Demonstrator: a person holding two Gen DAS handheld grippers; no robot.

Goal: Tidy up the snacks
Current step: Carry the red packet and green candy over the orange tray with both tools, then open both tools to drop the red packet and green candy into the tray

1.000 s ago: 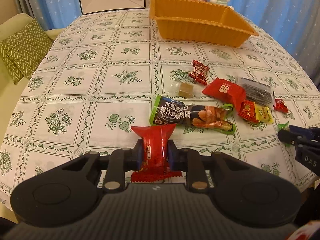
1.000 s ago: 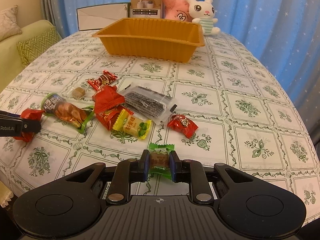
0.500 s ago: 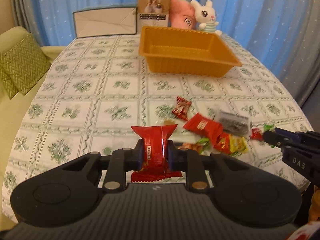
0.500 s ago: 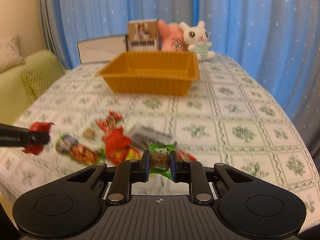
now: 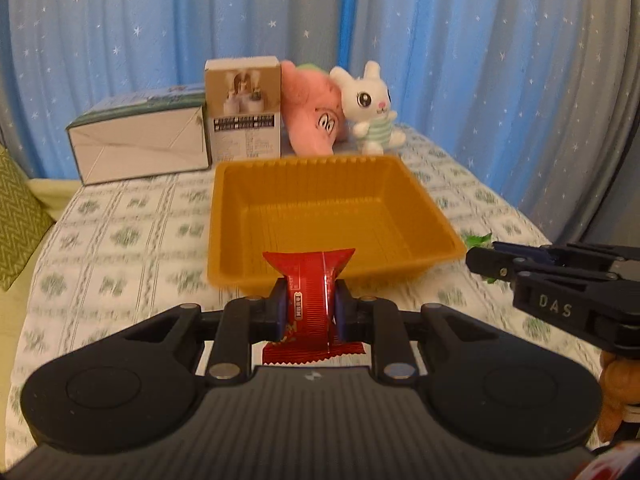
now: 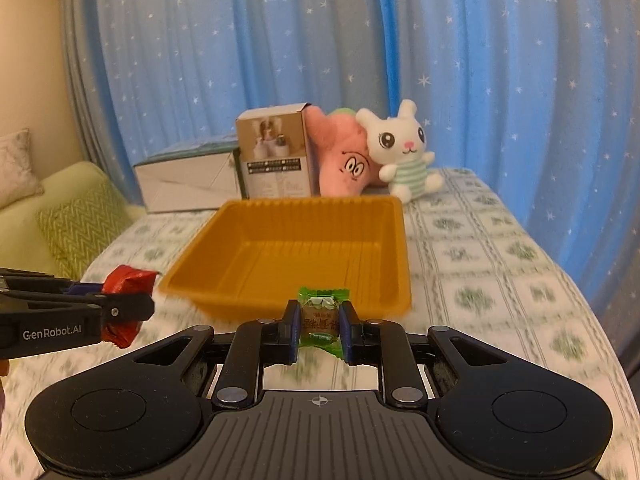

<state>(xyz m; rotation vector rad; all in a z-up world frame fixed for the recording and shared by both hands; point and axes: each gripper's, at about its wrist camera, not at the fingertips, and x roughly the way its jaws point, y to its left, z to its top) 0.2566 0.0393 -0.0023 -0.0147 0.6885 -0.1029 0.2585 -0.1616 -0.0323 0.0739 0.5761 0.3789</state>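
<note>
**Two wrapped snacks in carry: handling properties and grip points**

Two items are in hand, both short of the orange tray, which sits empty on the bench with its near rim just ahead of both grippers.

1. Orange tray. Thin moulded plastic with ribbed walls; judged light and somewhat flexible. A hard knock on the rim would probably shift it across the tablecloth. Items should be let go above the floor of the tray, not pushed against the wall.

2. Red snack packet. The left gripper has its jaws closed across the middle of this packet, with the crimped ends fanning out above and below the pads. The film looks glossy and therefore slippery; the contents appear soft and light. The middle is the correct hold: the crimped ends are flat film and would likely slide or tear out of a pinch. In the right wrist view the packet appears at the left edge, level with the tray's near corner.

3. Green candy. The right gripper has its jaws closed on the body of this small sweet, with the twisted wrapper ends free above and below. It is judged very light and firm at the core. Grip the body only; the wrapper ends carry no load and may unroll.
</note>
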